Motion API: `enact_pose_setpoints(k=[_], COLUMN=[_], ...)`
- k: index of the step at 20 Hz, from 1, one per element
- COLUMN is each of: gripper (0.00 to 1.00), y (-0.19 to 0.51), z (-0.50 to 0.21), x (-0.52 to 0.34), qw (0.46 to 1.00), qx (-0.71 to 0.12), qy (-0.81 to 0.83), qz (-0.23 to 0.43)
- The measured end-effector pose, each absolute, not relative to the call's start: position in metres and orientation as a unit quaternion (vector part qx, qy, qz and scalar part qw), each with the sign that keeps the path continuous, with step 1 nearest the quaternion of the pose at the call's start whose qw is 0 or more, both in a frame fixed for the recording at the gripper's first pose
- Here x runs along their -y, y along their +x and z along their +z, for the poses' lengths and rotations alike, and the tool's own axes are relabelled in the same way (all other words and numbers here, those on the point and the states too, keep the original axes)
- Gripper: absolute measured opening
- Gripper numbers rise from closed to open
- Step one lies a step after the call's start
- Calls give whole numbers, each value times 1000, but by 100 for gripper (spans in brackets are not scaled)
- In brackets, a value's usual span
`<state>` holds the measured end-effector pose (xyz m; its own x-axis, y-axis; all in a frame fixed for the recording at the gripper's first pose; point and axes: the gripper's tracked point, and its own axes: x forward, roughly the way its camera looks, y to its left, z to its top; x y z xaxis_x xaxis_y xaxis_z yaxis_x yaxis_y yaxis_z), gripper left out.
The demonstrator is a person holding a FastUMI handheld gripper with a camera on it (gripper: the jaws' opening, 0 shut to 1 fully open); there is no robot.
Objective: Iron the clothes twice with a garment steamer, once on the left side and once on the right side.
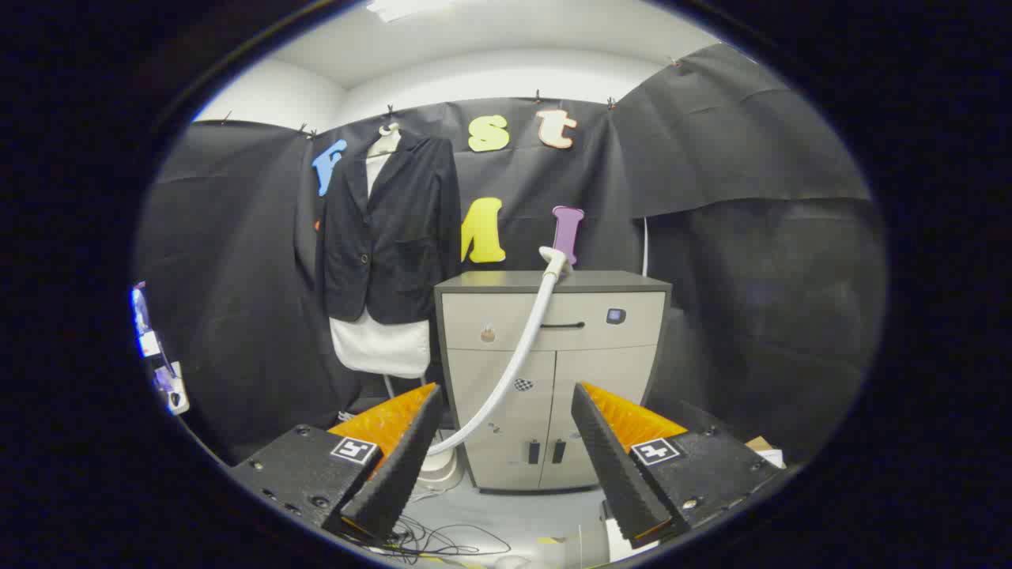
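Observation:
A dark blazer [391, 229] over a white shirt [381, 348] hangs on a mannequin against the booth wall, left of a cabinet. The garment steamer's head [556, 259] rests on top of the cabinet, and its white hose [518, 356] curves down to the steamer's base [439, 470] on the floor, partly hidden behind my left finger. My gripper [506, 395] is open, well short of the cabinet, with nothing between its fingers. The hose passes through the gap between the fingertips, far beyond them.
A beige cabinet [601, 356] with a grey top, one drawer and two doors stands straight ahead. Loose cables [443, 544] lie on the floor below the fingers. A white object [170, 387] is fixed at the left wall. Cardboard [763, 449] lies at right.

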<state>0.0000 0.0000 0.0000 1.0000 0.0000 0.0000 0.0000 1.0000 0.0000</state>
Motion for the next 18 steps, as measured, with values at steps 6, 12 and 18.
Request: enact_pose_setpoints(k=[6,12,18], gripper=[100,100,100], y=[-7,-11,-10], z=[-6,-13,-13], x=[-1,-2,-1], qw=[1000,1000,1000], qx=[-3,-6,-1], qy=[-3,-2,-7], qz=[-1,0,0])
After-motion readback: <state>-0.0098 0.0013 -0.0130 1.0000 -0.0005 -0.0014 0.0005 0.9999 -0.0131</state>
